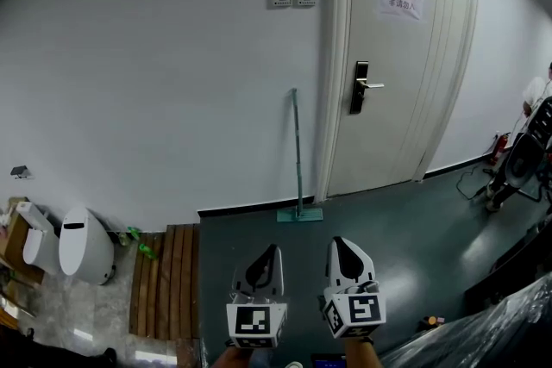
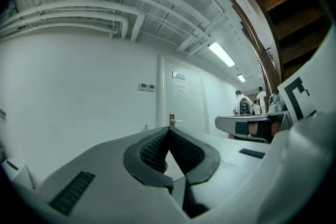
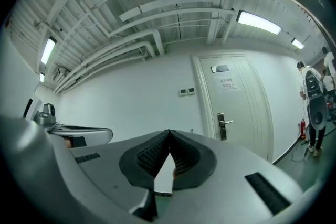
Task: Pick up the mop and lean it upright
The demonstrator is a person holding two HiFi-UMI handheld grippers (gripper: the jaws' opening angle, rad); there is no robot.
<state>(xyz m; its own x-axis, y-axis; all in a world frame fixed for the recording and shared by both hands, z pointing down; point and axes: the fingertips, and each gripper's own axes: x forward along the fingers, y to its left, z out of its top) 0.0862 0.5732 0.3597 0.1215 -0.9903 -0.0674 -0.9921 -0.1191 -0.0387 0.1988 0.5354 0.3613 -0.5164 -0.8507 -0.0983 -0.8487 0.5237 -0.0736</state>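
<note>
Head view: the mop is standing upright against the white wall just left of the door, its flat head on the dark floor, and your left gripper and right gripper sit low in frame, well apart from it. Left gripper view: jaws clenched tip to tip, nothing in them. Right gripper view, same deal, pads pressed together and empty.

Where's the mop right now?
In the head view the mop stands upright against the white wall, just left of the door, with its green head on the dark floor.
</note>
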